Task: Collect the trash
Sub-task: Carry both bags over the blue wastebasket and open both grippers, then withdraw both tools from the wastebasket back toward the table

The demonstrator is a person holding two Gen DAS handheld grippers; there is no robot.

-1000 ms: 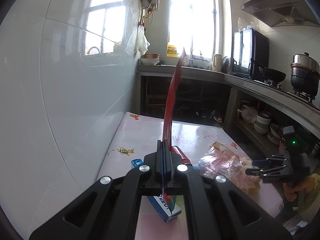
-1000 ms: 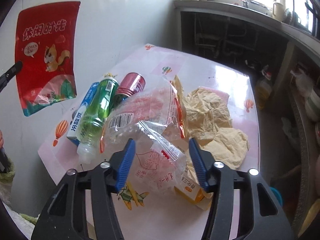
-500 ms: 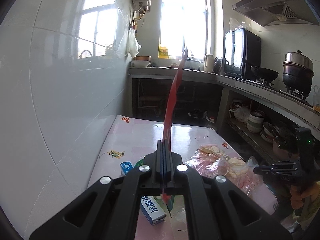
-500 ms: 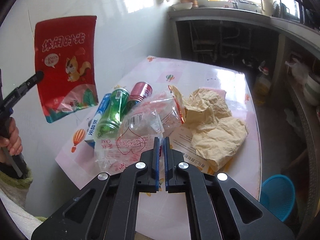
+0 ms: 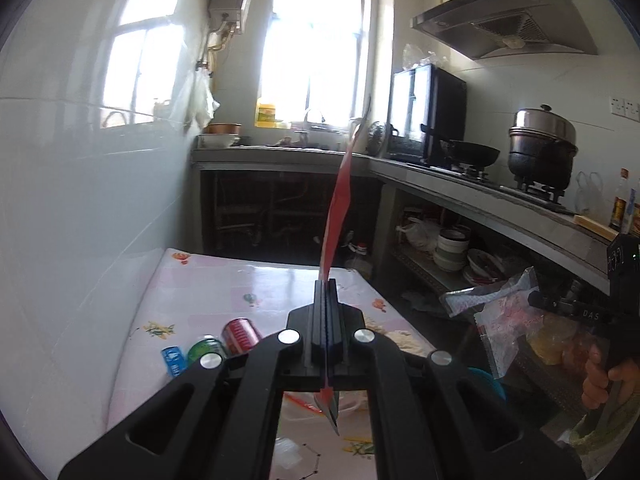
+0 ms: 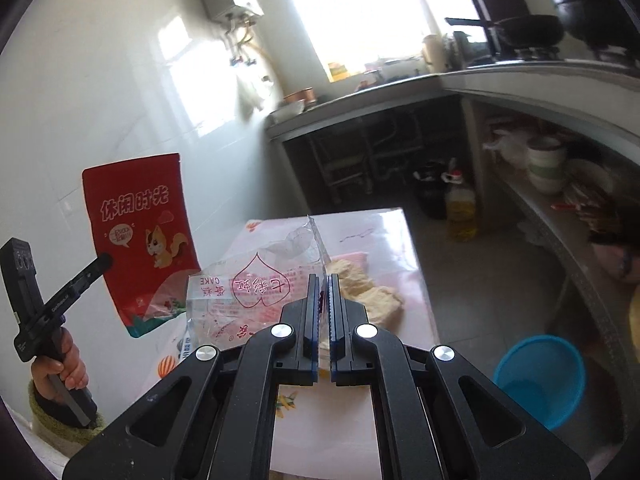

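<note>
My left gripper [image 5: 327, 285] is shut on a red snack bag [image 5: 339, 208], which stands edge-on above the jaws. In the right wrist view that red bag [image 6: 140, 236] hangs flat by the white wall, with the left gripper [image 6: 105, 261] pinching its edge. My right gripper [image 6: 325, 280] is shut on a clear plastic cake bag [image 6: 244, 292], held up off the table. The left wrist view shows the same clear bag [image 5: 500, 320] dangling from the right gripper [image 5: 534, 301] beyond the table's right side.
On the pink-patterned table [image 5: 208, 276] lie a red can [image 5: 240, 334], a green bottle [image 5: 206, 353], a blue carton [image 5: 174, 361] and crumpled yellow paper [image 6: 370, 294]. A blue basin [image 6: 538, 376] stands on the floor to the right. Counter shelves with bowls run along the right.
The right gripper shut on the clear cake bag and lifted it off the pile, up and away from the table. The left gripper drew back and rose with the red bag.
</note>
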